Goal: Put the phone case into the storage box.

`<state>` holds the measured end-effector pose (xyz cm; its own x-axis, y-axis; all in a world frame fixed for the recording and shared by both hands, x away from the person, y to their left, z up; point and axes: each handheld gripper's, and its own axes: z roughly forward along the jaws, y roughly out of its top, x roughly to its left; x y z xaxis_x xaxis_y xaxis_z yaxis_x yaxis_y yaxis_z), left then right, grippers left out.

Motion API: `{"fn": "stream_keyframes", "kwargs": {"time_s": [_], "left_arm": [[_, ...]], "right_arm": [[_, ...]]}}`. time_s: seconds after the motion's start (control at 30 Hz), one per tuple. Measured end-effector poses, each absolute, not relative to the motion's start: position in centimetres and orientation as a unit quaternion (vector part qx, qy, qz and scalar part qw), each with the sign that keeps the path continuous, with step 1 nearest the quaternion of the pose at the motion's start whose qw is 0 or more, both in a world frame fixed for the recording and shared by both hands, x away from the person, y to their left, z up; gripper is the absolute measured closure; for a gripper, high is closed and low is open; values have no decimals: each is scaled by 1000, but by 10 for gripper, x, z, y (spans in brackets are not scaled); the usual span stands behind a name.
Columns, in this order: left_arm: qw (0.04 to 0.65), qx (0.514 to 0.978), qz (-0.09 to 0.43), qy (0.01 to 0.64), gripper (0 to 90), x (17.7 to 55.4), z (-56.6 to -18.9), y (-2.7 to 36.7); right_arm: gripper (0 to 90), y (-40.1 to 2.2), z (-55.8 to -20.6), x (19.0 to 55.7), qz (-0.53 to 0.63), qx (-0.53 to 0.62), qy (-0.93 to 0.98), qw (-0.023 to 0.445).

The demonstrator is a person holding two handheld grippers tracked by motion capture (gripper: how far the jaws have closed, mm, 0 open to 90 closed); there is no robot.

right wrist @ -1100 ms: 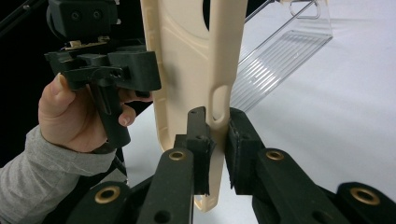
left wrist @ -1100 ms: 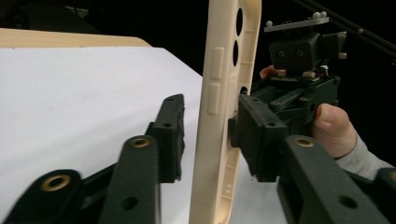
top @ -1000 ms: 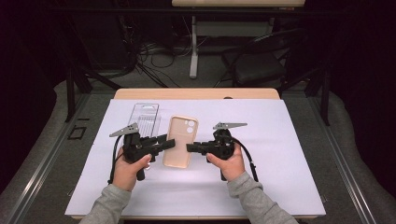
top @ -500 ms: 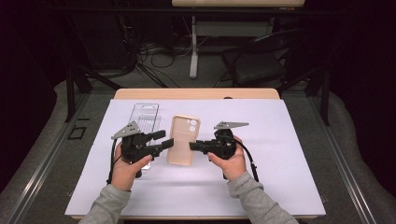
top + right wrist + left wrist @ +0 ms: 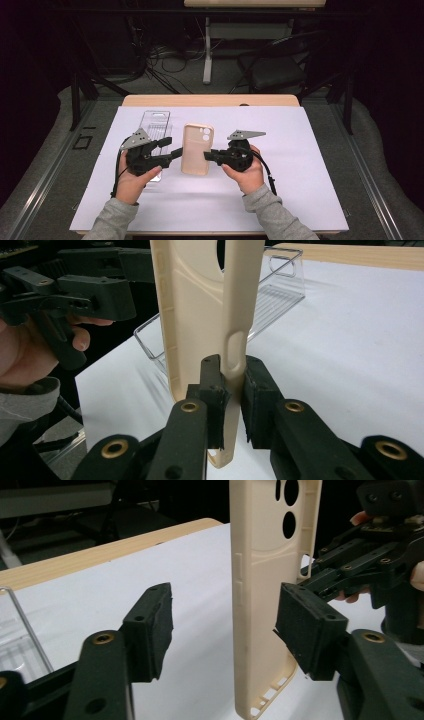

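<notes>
High view: a beige phone case (image 5: 195,149), smooth and matte with rounded corners and round camera holes near its far end, is held above the white sheet covering the surface (image 5: 310,165), between the two hands. The right tool (image 5: 209,155) pinches the case's right edge; in the right gripper view its black foam-faced pads (image 5: 218,405) press on either side of the thin side wall, one pad inside the shell and one outside. The left tool (image 5: 170,149) stands just left of the case, and its jaws have just been opening. In the left gripper view the case's left edge rises between the blocky pads (image 5: 155,625), and both stand clear of it. A clear plastic tray (image 5: 154,128), rectangular and ribbed, lies flat on the sheet behind the left tool.
</notes>
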<state>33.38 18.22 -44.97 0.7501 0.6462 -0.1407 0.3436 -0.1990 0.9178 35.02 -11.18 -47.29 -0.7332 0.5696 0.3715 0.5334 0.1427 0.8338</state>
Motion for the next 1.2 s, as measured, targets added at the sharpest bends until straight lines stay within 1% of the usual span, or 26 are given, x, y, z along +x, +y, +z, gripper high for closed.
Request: {"fn": "stream_keyframes", "kwargs": {"time_s": [0.07, 0.4, 0.67, 0.77, 1.0, 1.2], "left_arm": [[541, 761, 144, 329, 343, 334, -449, 183], [525, 766, 154, 337, 262, 336, -451, 184], [515, 769, 178, 334, 214, 335, -450, 182], [511, 769, 189, 336, 172, 334, -449, 182], [500, 773, 198, 338, 160, 333, -446, 182], [486, 779, 204, 339, 160, 331, -444, 181]], "right_arm": [[812, -112, -472, 349, 540, 363, 759, 21], [811, -112, -468, 347, 536, 363, 761, 35], [811, -110, -466, 345, 524, 361, 769, 56], [811, -109, -465, 343, 517, 361, 774, 62], [811, -106, -465, 341, 506, 362, 780, 74], [811, -104, -465, 340, 502, 365, 781, 72]]}}
